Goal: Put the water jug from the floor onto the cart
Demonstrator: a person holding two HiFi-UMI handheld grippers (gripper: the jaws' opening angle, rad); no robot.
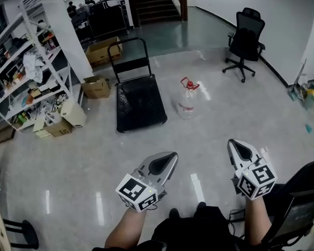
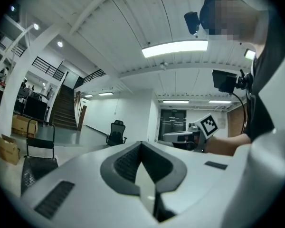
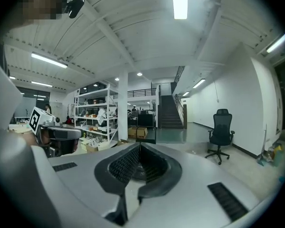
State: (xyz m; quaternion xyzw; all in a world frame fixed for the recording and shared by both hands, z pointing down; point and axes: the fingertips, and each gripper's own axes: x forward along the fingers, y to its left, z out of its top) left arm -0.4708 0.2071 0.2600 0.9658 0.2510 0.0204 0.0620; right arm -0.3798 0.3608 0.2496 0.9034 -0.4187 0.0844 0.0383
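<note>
Water jug (image 1: 188, 99), clear rounded plastic with a red cap and handle, stands upright on the glossy floor (image 1: 68, 171), long axis vertical, just right of the black flat-decked cart (image 1: 141, 106). Left gripper (image 1: 173, 154) and right gripper (image 1: 232, 142) have their jaws together, with nothing between them.

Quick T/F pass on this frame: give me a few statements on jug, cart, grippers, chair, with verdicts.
1. Jug stands on the floor, right of the cart. True.
2. The jug has a blue cap. False: the cap is red.
3. Left gripper and right gripper are both shut and empty. True.
4. Chair stands beside the shelves. False: the chair is far right, the shelves far left.
</note>
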